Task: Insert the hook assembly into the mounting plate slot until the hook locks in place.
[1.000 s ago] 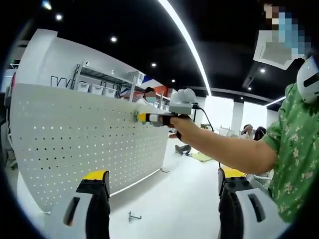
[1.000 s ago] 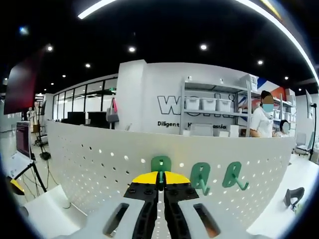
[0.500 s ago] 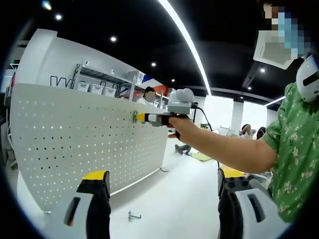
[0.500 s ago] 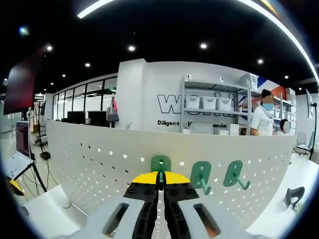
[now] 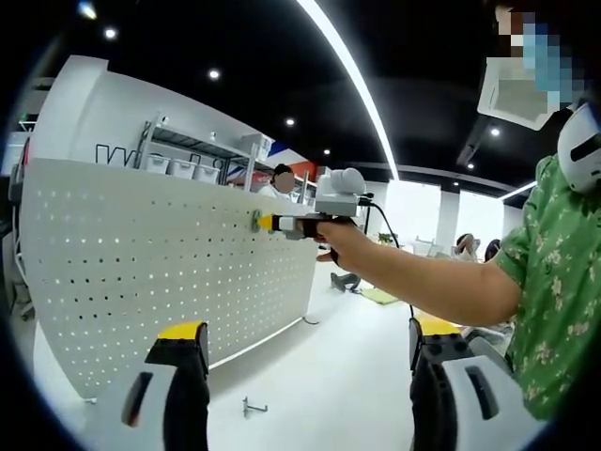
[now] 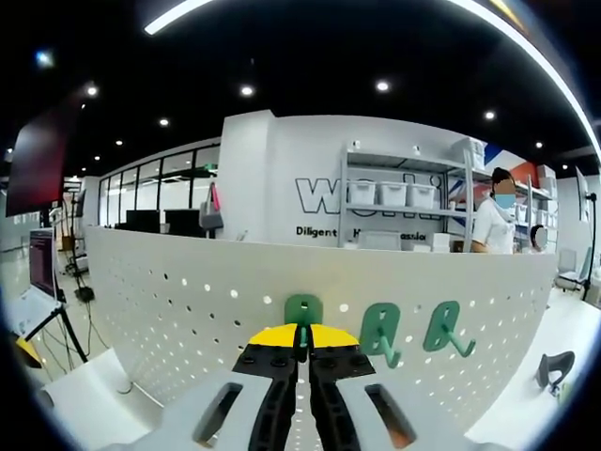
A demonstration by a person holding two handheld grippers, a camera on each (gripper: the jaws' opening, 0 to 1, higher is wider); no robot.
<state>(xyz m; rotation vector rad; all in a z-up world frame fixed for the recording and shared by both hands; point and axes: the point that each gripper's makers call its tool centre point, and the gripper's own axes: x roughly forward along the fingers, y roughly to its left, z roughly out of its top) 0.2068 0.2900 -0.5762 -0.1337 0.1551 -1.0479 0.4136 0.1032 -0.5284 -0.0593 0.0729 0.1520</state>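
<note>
My right gripper [image 6: 302,340] is pinched nearly closed on a green hook [image 6: 302,311], its yellow tips meeting on the hook's lower stem while the hook's flat top lies against the white pegboard [image 6: 169,310] straight ahead of the jaws. Just to the right of that gripper, two more green hooks hang on the same board: a second hook [image 6: 380,331] beside the one I hold, and a third hook [image 6: 443,329] a little further right, both with their curved ends pointing out and down.

From my left gripper's view, the right gripper [image 5: 266,223] shows up ahead and above, held level with its tips against the pegboard [image 5: 141,263] and my hand [image 5: 343,242] wrapped round its handle. My left gripper [image 5: 305,343] hangs wide open with nothing between its jaws, well back from the board. Between its two jaws and lower down, a small metal hook [image 5: 252,408] lies loose on the white counter [image 5: 329,395] near the foot of the board (I cannot make out its shape beyond a bent wire).

Behind the pegboard stands a shelf [image 6: 404,202] with white bins, and a person [image 6: 493,225] in a white top stands at its right end.
</note>
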